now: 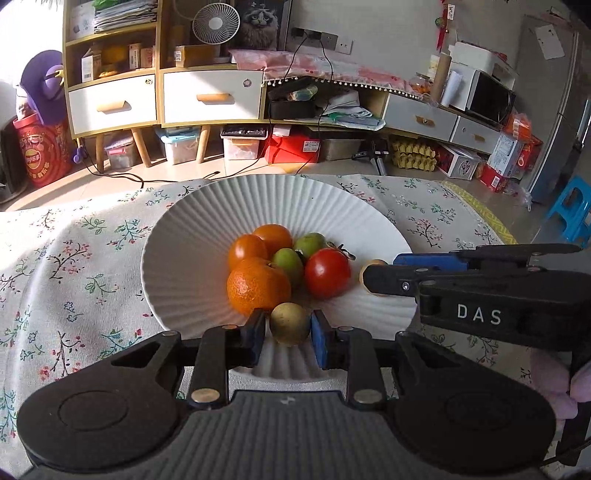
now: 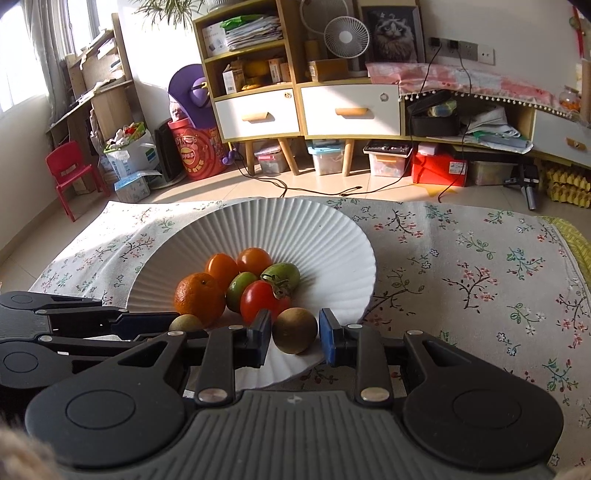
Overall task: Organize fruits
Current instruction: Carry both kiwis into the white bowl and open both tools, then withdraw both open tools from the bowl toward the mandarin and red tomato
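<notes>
Status of work: nearly complete, in my judgement. The white ribbed plate [image 1: 207, 206] stood on the flowered cloth [image 1: 74, 258] near the far edge of the tabletop. It already held a heap of six:
- three orange fruits [image 1: 258, 286]
- two green fruits [image 1: 288, 260]
- one red tomato [image 1: 327, 272]

No fruit lay loose on the cloth in either view.

Two items remained in hand, both at the plate's near side. My left tongs [image 1: 288, 332] stood slightly apart around a small brown fruit [image 1: 290, 324]. A thin gap showed at the left pad, so I judged it not pressed. It appeared to rest on the plate just below the largest orange fruit.

My right tongs [image 2: 295, 332] bracketed a second brown fruit [image 2: 295, 330] beside the tomato. I saw no clear gap there and recorded them as clamped on it. What was left: free that fruit and draw both tools back.

Obstructions: the two tongs lay close side by side over the same near rim, so either could knock the other on withdrawal. The heap sat just beyond both brown fruits. These are round and sat on a sloping dish, so I expected they might roll.

Surroundings: a cabinet [image 1: 159, 99] with a fan [image 1: 216, 24] and storage boxes on the floor, all well apart from the work
</notes>
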`<state>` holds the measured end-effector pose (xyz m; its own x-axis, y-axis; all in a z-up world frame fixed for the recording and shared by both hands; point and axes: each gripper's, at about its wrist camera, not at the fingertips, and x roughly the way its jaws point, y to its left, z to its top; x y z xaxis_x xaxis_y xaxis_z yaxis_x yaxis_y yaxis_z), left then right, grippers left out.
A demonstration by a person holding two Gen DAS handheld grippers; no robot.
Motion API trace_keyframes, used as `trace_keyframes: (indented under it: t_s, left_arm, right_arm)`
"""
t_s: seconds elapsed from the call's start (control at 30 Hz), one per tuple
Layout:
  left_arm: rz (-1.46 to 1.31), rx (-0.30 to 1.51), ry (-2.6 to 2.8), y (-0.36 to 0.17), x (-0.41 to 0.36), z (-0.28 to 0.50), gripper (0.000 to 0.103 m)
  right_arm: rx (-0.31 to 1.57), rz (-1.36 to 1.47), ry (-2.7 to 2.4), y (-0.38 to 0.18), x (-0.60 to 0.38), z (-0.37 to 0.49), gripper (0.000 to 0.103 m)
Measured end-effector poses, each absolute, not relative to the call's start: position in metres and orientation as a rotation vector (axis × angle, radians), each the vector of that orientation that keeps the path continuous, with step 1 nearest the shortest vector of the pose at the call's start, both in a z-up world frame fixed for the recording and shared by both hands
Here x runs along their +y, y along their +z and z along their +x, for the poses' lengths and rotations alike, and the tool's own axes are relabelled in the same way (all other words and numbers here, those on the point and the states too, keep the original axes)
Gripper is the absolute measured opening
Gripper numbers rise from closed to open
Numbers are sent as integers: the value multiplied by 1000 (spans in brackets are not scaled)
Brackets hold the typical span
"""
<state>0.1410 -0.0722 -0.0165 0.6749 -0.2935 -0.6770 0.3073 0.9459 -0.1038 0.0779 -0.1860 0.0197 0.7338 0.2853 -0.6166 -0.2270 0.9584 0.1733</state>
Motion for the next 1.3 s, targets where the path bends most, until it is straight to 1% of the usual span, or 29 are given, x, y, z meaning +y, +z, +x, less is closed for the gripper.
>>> trace_keyframes:
  t_s: [0.07,0.1,0.13,0.17,0.23,0.3,0.43,0.5,0.57,0.97,1.3]
  left_arm:
    - [25,750,-339,-15,-72,138,43]
    - [29,746,-340,-14,-73,137,45]
    - [34,738,-341,-12,-73,135,49]
    - [38,732,-342,-11,-72,132,54]
    - [39,724,-345,-9,-71,128,59]
    - [34,719,-347,-7,-69,124,64]
    - [31,711,-348,-4,-62,114,75]
    - [32,708,-347,-3,-58,109,79]
    - [28,708,-342,-3,-53,103,87]
    - [-5,719,-293,-4,-23,79,101]
    - [-6,717,-248,-8,-3,62,103]
  right_arm:
    - [690,92,290,21,-185,78,29]
    - [688,94,295,22,-185,77,32]
    - [686,95,299,23,-184,76,34]
    - [684,94,301,24,-184,75,39]
    - [677,85,310,26,-181,72,44]
    - [673,77,314,28,-179,69,53]
    - [663,77,313,33,-176,63,62]
    - [658,78,308,34,-175,59,68]
    - [652,72,304,35,-175,55,71]
    - [645,89,289,36,-174,37,87]
    - [653,32,339,31,-159,17,94]
